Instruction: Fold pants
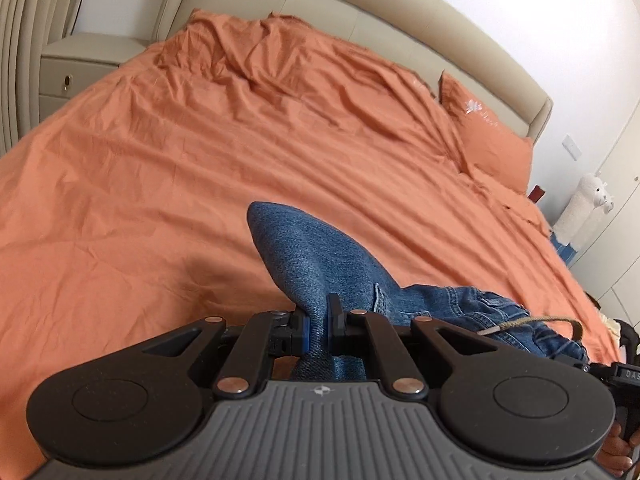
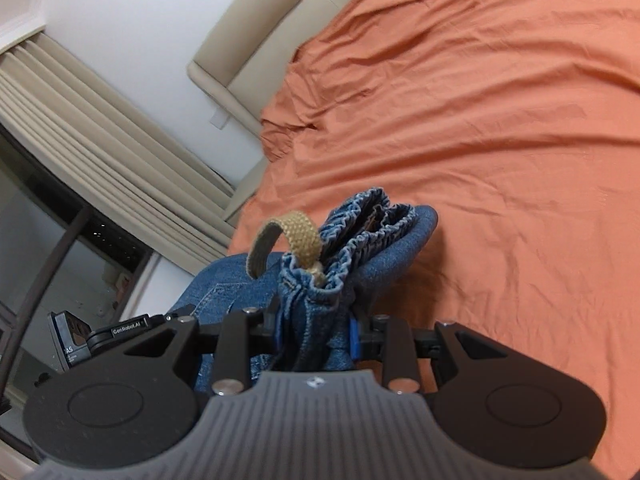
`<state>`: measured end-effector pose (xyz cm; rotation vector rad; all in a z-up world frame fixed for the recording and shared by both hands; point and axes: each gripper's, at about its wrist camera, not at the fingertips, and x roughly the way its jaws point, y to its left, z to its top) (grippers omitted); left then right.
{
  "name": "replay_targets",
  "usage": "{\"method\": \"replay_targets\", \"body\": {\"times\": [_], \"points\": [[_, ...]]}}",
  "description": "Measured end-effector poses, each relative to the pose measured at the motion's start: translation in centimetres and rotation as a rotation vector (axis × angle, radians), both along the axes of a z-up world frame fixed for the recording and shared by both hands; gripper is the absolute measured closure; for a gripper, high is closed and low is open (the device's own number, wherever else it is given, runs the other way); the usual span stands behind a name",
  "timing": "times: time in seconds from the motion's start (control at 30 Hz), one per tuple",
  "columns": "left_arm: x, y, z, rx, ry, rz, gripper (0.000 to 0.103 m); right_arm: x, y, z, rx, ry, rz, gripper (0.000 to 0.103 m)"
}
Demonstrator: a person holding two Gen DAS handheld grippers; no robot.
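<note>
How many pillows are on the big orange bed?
1. The orange pillow leans against the beige headboard at the bed's far right corner. Others may be hidden under the rumpled orange cover.

- Bed (image 1: 200, 168) is filling most of both views, covered by an orange sheet (image 2: 500, 200) that is lying rumpled, with creases running across it.
- Sheet is bunching into heavier folds at the far end, near the beige padded headboard (image 1: 360, 12).
- An orange pillow (image 1: 488, 132) with a small pale flower motif is resting on the far right of the bed, up against the headboard.
- Whether the blue jeans (image 1: 296, 256) are touching the sheet cannot be told.
</note>
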<state>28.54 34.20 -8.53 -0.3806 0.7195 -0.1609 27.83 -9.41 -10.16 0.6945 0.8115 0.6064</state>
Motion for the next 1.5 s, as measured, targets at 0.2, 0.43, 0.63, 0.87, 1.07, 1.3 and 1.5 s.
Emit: {"method": "replay_targets", "body": {"times": [0.2,0.43,0.63,0.87,1.07,1.3,1.5], "points": [[1.4,1.4,-4.9,0.020,0.066,0.006,0.096,-0.4,1.3,-4.8,-0.064,0.060,0.032,0.078],[1.2,2.7,-7.9,0.021,0.118,0.008,0.094,-1.3,1.7,-9.0,-0.130,0.131,0.025,0.077],[0.9,2.0,-7.2,0.109,0.173,0.013,0.084,-1.1,2.1,-9.8,-0.184,0.161,0.026,0.072],[-3.0,2.3,-0.4,0.337,0.159,0.019,0.082,-1.9,2.7,-5.0,-0.400,-0.012,0.041,0.058],[-7.8,1.3,3.7,0.421,0.117,-0.044,0.082,-2.7,3.9,-0.8,-0.513,-0.211,0.033,0.073],[-10.2,-1.5,-2.6,0.317,0.140,-0.033,0.082,-1.7,8.6,-1.6,-0.599,-0.262,0.115,0.083],[-11.2,-0.9,-6.4,0.301,0.214,-0.038,0.082,-1.2,8.4,-5.3,-0.698,-0.202,0.122,0.082]]}}
